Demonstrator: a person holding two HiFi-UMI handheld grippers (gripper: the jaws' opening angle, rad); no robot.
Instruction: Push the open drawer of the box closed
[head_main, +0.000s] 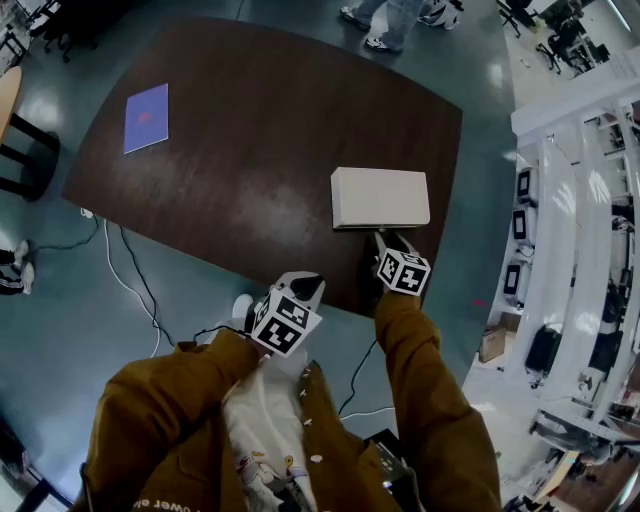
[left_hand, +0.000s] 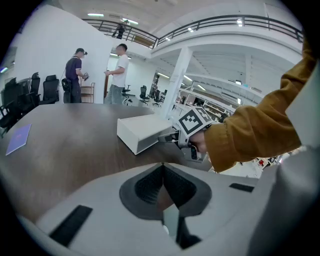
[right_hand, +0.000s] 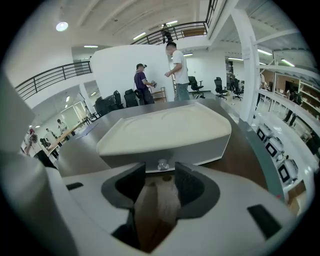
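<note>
On my screens I log:

- Worktop (head_main: 260, 120): dark brown, rounded corners.
- Box (head_main: 380, 196): white, low, lying flat near the worktop's right front edge. Its drawer front (right_hand: 205, 151) looks flush with the body as far as I can see, with a small round knob (right_hand: 162, 164) at the centre.
- Right claw (right_hand: 160, 174): jaws spread apart and gripping nothing. It is angled down at the drawer front, and the knob sits just ahead of its tips.
- Left claw (left_hand: 162, 169): jaws pressed together and empty, held off the worktop's near edge, well apart from the box.
- Purple sheet (head_main: 147, 117): flat on the far left of the worktop.
- Two people (right_hand: 160, 75): standing beyond the far edge.
</note>
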